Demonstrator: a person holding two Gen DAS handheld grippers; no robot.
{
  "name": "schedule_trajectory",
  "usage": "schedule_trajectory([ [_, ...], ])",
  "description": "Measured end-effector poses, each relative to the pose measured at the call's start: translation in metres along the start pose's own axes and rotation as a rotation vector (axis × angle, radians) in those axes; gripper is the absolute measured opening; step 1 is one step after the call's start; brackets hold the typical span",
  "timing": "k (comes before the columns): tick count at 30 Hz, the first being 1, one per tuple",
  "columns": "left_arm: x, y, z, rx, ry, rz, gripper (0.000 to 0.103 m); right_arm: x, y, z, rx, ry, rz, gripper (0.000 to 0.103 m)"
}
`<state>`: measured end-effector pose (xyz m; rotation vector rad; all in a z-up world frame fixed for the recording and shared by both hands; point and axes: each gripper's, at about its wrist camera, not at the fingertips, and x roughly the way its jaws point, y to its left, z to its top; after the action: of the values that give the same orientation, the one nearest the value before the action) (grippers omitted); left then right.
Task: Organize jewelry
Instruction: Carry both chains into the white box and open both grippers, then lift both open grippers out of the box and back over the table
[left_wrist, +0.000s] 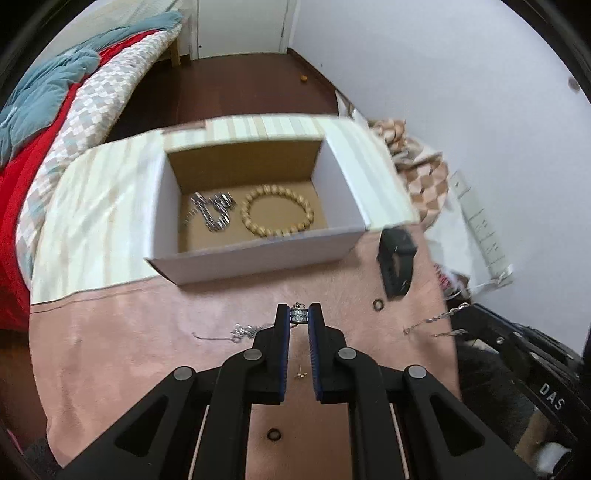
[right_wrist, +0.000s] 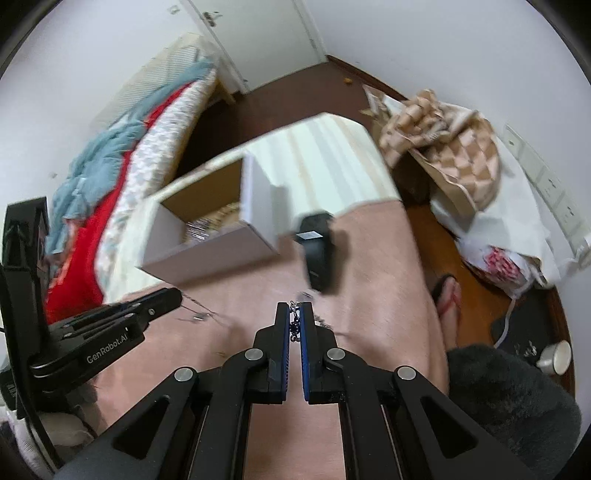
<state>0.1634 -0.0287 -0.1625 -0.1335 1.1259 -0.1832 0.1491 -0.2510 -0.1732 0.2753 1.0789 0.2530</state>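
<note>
Two grippers are clenched on jewelry above the pink cloth (left_wrist: 147, 350): the left gripper (left_wrist: 299, 317) pinches a small silver ring (left_wrist: 298, 314) at its tips, and the right gripper (right_wrist: 294, 319) grips a thin chain (right_wrist: 294, 325) (blurred, so details are unclear). At 12 o'clock from the left gripper stands the open box (left_wrist: 258, 254), holding a bead bracelet (left_wrist: 277, 216) and, at its 9 o'clock, silver pieces (left_wrist: 214, 210). Near the box's 3 o'clock lies a black watch (left_wrist: 397, 258).
</note>
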Motion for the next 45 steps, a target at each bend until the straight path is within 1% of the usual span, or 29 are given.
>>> schedule_trajectory([
  [4, -0.035, 0.007, 0.021, -0.014, -0.058, -0.034, 0.007, -0.017, 0.026, 0.027, -0.048, -0.017, 0.066, 0.005],
  [7, -0.06, 0.008, 0.046, -0.008, -0.112, -0.055, 0.007, -0.026, 0.049, 0.052, -0.097, -0.043, 0.092, 0.005],
  [11, -0.076, 0.015, 0.076, -0.006, -0.162, -0.048, 0.007, -0.031, 0.082, 0.093, -0.174, -0.089, 0.105, 0.005],
  [13, -0.078, 0.021, 0.091, -0.018, -0.178, -0.045, 0.007, -0.026, 0.096, 0.111, -0.193, -0.09, 0.112, 0.005],
  [15, -0.075, 0.029, 0.105, -0.028, -0.18, -0.038, 0.007, -0.016, 0.104, 0.129, -0.204, -0.07, 0.117, 0.005],
  [17, -0.065, 0.038, 0.114, -0.037, -0.168, -0.028, 0.007, -0.001, 0.111, 0.142, -0.208, -0.044, 0.12, 0.005],
  [21, -0.033, 0.053, 0.122, -0.041, -0.108, 0.004, 0.007, 0.045, 0.116, 0.163, -0.216, 0.048, 0.108, 0.005],
  [23, -0.013, 0.062, 0.121, -0.047, -0.065, 0.018, 0.007, 0.068, 0.115, 0.167, -0.227, 0.083, 0.081, 0.005],
  [27, 0.019, 0.074, 0.111, -0.071, 0.013, 0.021, 0.007, 0.103, 0.11, 0.172, -0.247, 0.133, 0.022, 0.005],
  [32, 0.039, 0.086, 0.102, -0.113, 0.077, -0.001, 0.008, 0.128, 0.102, 0.178, -0.269, 0.16, -0.038, 0.005],
  [34, 0.04, 0.088, 0.1, -0.136, 0.086, 0.026, 0.009, 0.134, 0.104, 0.18, -0.284, 0.161, -0.05, 0.006],
  [36, 0.04, 0.09, 0.099, -0.154, 0.095, 0.038, 0.01, 0.143, 0.104, 0.181, -0.285, 0.212, -0.037, 0.006],
  [37, 0.039, 0.091, 0.099, -0.16, 0.096, 0.048, 0.013, 0.147, 0.105, 0.18, -0.288, 0.239, -0.044, 0.007],
  [38, 0.038, 0.092, 0.099, -0.16, 0.097, 0.066, 0.024, 0.15, 0.105, 0.178, -0.292, 0.263, -0.061, 0.007],
  [39, 0.036, 0.092, 0.099, -0.157, 0.09, 0.084, 0.044, 0.152, 0.105, 0.176, -0.294, 0.284, -0.07, 0.011],
  [40, 0.032, 0.092, 0.099, -0.152, 0.072, 0.106, 0.057, 0.152, 0.104, 0.173, -0.289, 0.299, -0.071, 0.022],
  [41, 0.029, 0.092, 0.099, -0.149, 0.059, 0.127, 0.076, 0.151, 0.102, 0.172, -0.281, 0.307, -0.069, 0.031],
  [42, 0.024, 0.092, 0.099, -0.146, 0.036, 0.142, 0.078, 0.149, 0.101, 0.17, -0.275, 0.306, -0.066, 0.048],
  [43, 0.018, 0.092, 0.099, -0.141, 0.021, 0.149, 0.078, 0.146, 0.097, 0.168, -0.263, 0.302, -0.063, 0.057],
  [45, 0.013, 0.093, 0.098, -0.133, 0.007, 0.17, 0.078, 0.139, 0.094, 0.163, -0.257, 0.297, -0.069, 0.058],
])
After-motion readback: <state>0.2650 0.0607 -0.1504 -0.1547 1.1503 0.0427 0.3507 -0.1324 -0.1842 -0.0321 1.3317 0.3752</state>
